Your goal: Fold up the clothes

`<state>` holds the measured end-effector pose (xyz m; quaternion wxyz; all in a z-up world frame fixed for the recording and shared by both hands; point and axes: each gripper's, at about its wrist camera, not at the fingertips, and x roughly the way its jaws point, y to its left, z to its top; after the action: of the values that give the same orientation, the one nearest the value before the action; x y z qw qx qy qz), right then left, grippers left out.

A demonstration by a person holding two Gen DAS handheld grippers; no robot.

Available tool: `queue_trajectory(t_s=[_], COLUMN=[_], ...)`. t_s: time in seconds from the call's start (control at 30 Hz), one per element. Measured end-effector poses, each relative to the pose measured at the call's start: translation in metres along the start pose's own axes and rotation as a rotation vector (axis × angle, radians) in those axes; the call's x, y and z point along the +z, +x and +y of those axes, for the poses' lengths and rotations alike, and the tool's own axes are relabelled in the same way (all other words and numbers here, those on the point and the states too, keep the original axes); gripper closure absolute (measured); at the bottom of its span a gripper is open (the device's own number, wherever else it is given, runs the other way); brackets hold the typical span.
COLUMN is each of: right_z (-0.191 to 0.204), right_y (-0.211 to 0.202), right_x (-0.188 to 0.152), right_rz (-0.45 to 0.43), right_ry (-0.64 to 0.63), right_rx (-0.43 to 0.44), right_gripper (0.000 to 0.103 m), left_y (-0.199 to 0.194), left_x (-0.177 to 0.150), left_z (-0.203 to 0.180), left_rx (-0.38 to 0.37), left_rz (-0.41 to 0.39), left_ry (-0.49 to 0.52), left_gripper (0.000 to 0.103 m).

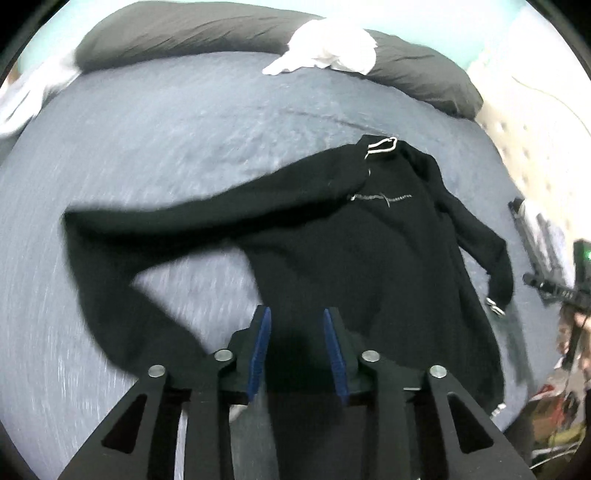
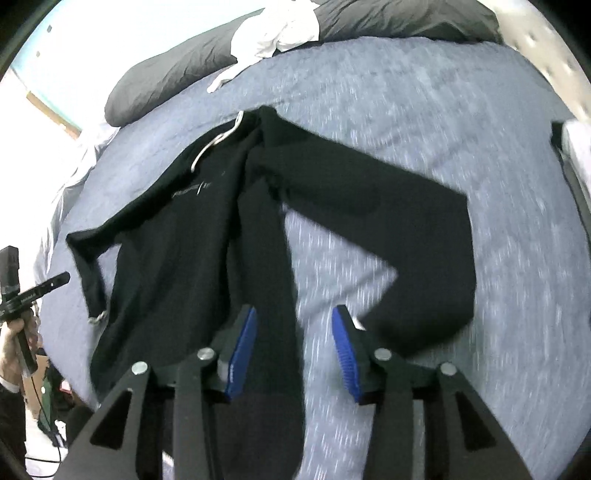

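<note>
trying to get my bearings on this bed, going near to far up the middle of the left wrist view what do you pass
left tool with its fingers apart → black sweater spread on the grey-blue bed sheet → its neck opening with pale trim → bare sheet → white garment lying on the dark pillow

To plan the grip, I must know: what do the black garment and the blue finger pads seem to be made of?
Black garment: apparently soft matte knit, maybe fleece or cotton; it drapes limply without shine. Finger pads: probably rubber or plastic; ribbed, saturated blue, slightly glossy.
</note>
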<state>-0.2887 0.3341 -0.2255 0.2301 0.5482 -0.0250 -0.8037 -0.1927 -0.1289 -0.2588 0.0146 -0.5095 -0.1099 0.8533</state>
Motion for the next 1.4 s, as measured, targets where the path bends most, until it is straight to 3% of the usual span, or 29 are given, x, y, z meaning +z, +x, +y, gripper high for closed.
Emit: queue_trajectory(t_s=[0.4, 0.83, 0.9, 0.93, 1.07, 1.2, 1.4], right_z=[0.007, 0.023, 0.024, 0.025, 0.027, 0.029, 0.035], right_y=[0.069, 0.126, 0.131, 0.134, 0.144, 0.15, 0.163], right_x=[0.078, 0.146, 0.152, 0.155, 0.168, 0.182, 0.203], right_rz=[-0.015, -0.042, -0.049, -0.051, -0.056, -0.065, -0.061], right_ry=[-0.059, -0.114, -0.113, -0.114, -0.127, -0.119, -0.119], right_rx=[0.004, -0.001, 0.0, -0.001, -0.013, -0.017, -0.04], right_gripper=[0.059, 0.057, 0.057, 0.057, 0.057, 0.057, 0.052], left_y=[0.106, 0.15, 0.151, 0.15, 0.146, 0.135, 0.116], left_x=[0.081, 0.103, 0.102, 0.101, 0.104, 0.114, 0.146], left_z=[-0.047, -0.047, -0.047, -0.047, -0.04, -0.029, -0.002], left_rx=[0.05, 0.126, 0.125, 0.13, 0.114, 0.087, 0.105], left_rz=[-0.007, -0.027, -0.032, -0.036, -0.044, -0.068, -0.128], left_ry=[0.136, 0.261, 0.282, 0.294, 0.298, 0.251, 0.167], left_gripper=[0.058, 0.056, 0.064, 0.073, 0.084, 0.089, 0.092])
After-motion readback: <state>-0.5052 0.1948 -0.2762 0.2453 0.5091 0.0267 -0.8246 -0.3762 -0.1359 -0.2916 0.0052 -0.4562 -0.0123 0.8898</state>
